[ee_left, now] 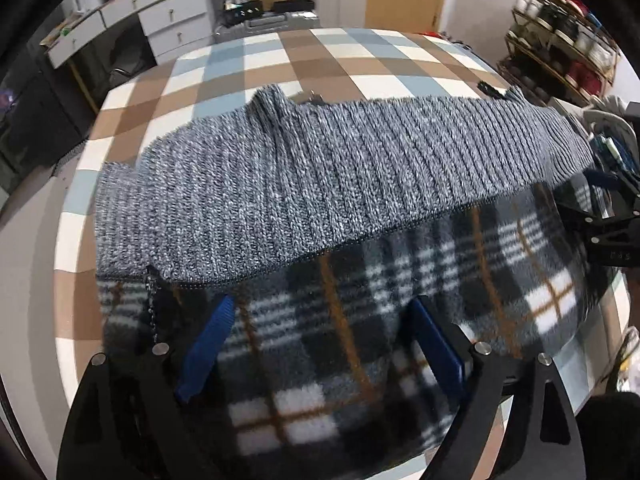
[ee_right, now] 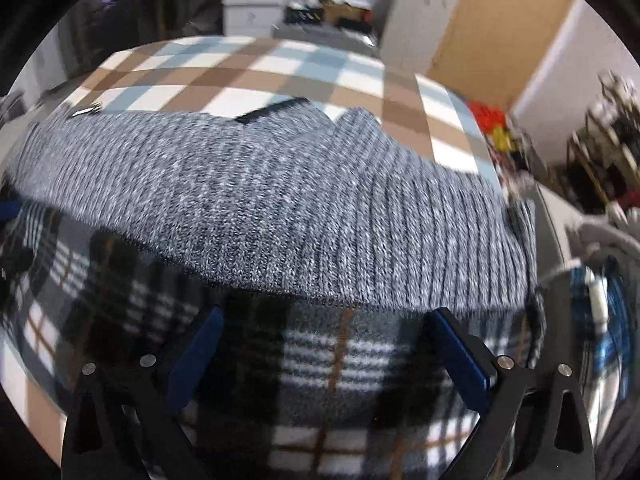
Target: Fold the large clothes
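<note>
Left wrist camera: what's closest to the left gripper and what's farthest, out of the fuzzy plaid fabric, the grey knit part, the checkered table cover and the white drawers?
1. Plaid fabric, right under the open left gripper.
2. Grey knit part, lying across just beyond.
3. Checkered table cover, stretching out behind the knit.
4. White drawers, far back on the left.

One grey knit garment (ee_left: 320,168), one plaid fleece garment (ee_left: 360,340), one checked table (ee_left: 340,60), two grippers (ee_left: 320,344).
</note>
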`<action>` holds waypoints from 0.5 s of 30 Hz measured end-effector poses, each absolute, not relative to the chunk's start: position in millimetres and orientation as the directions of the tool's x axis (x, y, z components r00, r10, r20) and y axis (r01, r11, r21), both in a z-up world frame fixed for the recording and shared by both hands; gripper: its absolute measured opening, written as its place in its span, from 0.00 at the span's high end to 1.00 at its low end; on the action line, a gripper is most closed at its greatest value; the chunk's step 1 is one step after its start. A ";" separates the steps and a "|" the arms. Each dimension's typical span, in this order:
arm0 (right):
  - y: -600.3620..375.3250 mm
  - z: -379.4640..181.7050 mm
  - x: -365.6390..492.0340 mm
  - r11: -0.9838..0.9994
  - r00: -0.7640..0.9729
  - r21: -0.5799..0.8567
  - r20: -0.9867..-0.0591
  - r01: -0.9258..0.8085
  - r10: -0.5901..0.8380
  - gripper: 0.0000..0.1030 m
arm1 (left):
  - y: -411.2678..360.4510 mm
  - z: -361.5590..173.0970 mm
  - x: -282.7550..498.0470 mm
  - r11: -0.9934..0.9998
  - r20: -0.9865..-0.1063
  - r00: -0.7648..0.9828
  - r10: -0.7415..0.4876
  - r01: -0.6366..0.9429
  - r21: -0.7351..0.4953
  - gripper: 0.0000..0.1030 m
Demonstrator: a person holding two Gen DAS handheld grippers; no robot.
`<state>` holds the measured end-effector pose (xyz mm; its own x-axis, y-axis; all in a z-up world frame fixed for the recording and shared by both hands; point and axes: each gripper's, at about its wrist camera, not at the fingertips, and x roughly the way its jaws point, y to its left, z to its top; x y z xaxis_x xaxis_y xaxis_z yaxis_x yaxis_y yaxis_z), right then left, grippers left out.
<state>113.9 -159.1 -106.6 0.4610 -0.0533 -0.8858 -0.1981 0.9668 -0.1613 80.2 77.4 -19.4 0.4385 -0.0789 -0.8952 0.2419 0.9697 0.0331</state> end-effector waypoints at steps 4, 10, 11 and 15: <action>-149.5 -76.8 94.9 0.973 0.483 -0.001 -0.868 -0.229 0.113 0.04 | 64.4 -9.6 62.7 0.958 -0.851 0.514 -0.104 0.283 0.054 0.15; -105.2 -99.0 74.8 0.939 0.477 -0.066 -0.872 -0.339 0.111 0.03 | 49.0 -27.1 57.3 0.944 -0.838 0.543 -0.054 0.301 0.134 0.15; -103.6 -111.9 77.6 0.937 0.450 -0.077 -0.888 -0.340 0.091 0.01 | 49.9 -27.3 58.2 0.945 -0.840 0.540 -0.058 0.300 0.128 0.15; -108.4 -121.7 81.0 0.949 0.457 -0.038 -0.882 -0.312 0.115 0.00 | 54.6 -29.3 57.2 0.950 -0.842 0.535 -0.069 0.294 0.109 0.10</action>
<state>81.0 -108.4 -121.7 0.4572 0.1153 -0.8819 -0.3120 0.9493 -0.0377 57.2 54.6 -29.3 0.5354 -0.0688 -0.8418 0.2938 0.9496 0.1093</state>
